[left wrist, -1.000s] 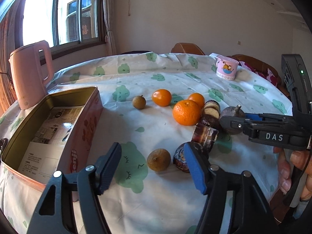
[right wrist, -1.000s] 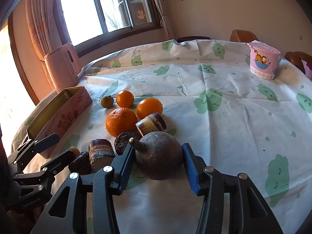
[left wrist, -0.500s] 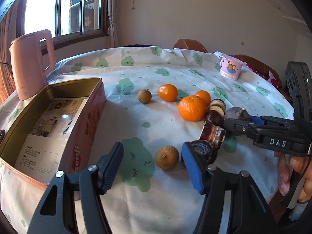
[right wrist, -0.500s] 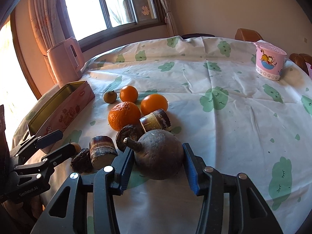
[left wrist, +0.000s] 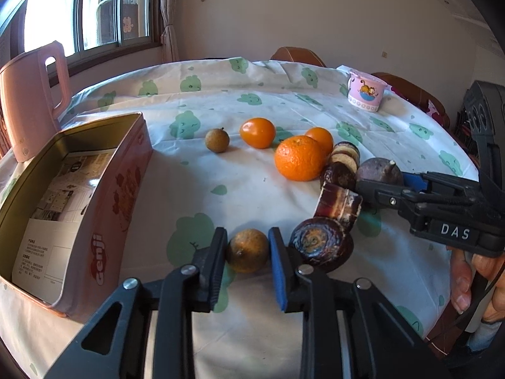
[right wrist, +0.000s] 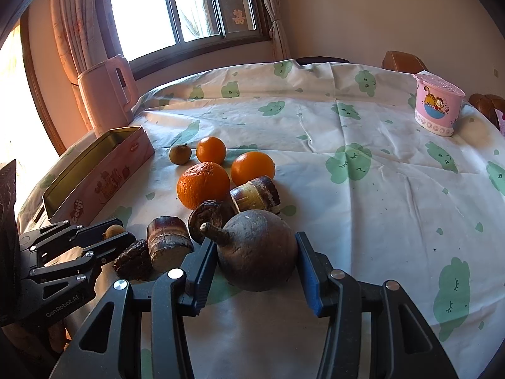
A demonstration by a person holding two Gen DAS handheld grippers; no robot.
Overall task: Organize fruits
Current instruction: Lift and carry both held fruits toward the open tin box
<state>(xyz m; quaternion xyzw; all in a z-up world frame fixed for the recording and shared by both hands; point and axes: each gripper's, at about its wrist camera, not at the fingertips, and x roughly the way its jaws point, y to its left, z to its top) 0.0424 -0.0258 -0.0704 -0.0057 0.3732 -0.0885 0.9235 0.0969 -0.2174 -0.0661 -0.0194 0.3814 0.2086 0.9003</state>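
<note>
The left gripper is angling down toward the table, its jaws having just been closing and now pressing both pads on a small brown fruit. The right gripper is tilting down likewise, its fingers clamping a round dark fruit. A hand is gripping its handle.

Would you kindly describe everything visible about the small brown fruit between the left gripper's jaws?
The small brown fruit is round, dull yellowish-brown with a rough, faintly mottled skin, and looks whole. It rests on the tablecloth on a green cloud print. The left gripper is shut on it, one jaw pressing each side. Beside it lies a dark brown cut piece; whether they touch is unclear. From the right wrist view only a sliver shows between the jaws.
</note>
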